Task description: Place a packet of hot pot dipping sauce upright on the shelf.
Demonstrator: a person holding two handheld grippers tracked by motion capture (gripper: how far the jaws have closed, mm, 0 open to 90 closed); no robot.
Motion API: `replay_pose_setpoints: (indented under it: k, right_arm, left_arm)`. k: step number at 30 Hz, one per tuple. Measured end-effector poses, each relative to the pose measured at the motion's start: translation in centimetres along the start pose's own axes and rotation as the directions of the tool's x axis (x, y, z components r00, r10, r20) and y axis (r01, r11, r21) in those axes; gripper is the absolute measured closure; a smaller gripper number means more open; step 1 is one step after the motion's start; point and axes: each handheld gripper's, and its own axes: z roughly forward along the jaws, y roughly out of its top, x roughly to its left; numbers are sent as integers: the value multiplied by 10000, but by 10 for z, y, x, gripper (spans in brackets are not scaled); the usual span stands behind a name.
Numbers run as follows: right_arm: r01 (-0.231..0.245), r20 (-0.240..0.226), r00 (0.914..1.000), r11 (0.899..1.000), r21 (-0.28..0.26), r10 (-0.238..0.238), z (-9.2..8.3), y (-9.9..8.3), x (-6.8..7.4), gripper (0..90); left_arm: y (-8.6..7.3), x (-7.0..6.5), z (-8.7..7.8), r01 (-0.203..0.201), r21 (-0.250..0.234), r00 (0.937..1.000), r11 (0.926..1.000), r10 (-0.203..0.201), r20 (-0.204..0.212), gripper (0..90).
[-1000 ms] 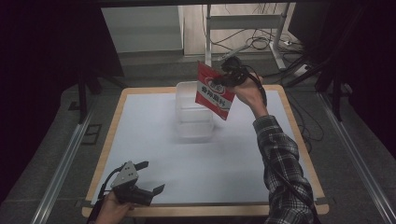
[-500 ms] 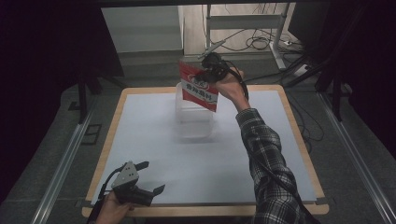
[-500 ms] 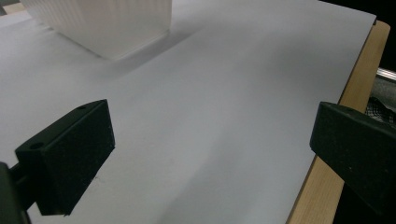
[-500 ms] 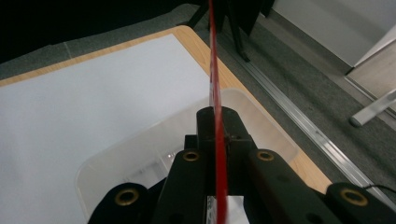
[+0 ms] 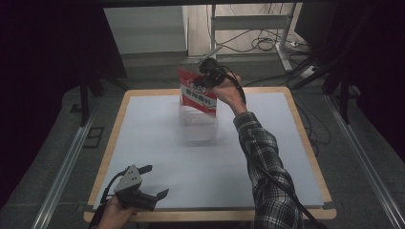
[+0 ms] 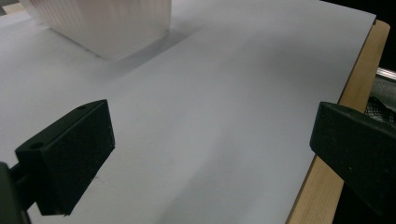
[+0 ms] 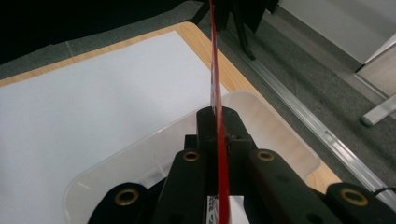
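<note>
My right gripper (image 5: 208,72) is clenched on one red packet (image 5: 197,93) above the one clear tub (image 5: 198,125). My left gripper (image 5: 152,187) rests released, well apart from the tub.

My bench (image 5: 157,143) wears a white sheet inside a wooden rim. Beyond it lie grey floor, loose cables (image 5: 260,44) and a metal rail (image 5: 62,167).
</note>
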Motion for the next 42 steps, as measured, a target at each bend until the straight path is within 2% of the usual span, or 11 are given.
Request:
replay_pose_setpoints:
  k: [10,17,21,24,36,42]
  right_arm:
    - [-427,40,9991,9990,-119,428,8,-13,-6,878]
    - [-467,164,9988,9989,-52,468,11,-18,-6,875]
    - [-252,301,9992,9997,-37,253,12,-18,-4,863]
    - [-304,357,9989,9995,-76,306,9,-18,-3,814]
    - [-146,885,9959,9989,-446,185,1,-18,-2,480]
    - [-272,824,9961,9977,-616,323,-6,-19,0,390]
  left_arm:
    - [0,0,0,1,9,10000,10000,-1,4,0]
    - [0,0,0,-28,25,10000,10000,28,2,0]
    - [0,0,0,-16,17,10000,10000,16,9,0]
    - [0,0,0,-23,22,10000,10000,23,13,0]
    - [0,-1,0,-34,29,10000,10000,34,19,0]
    - [0,-1,0,-48,35,10000,10000,48,11,2]
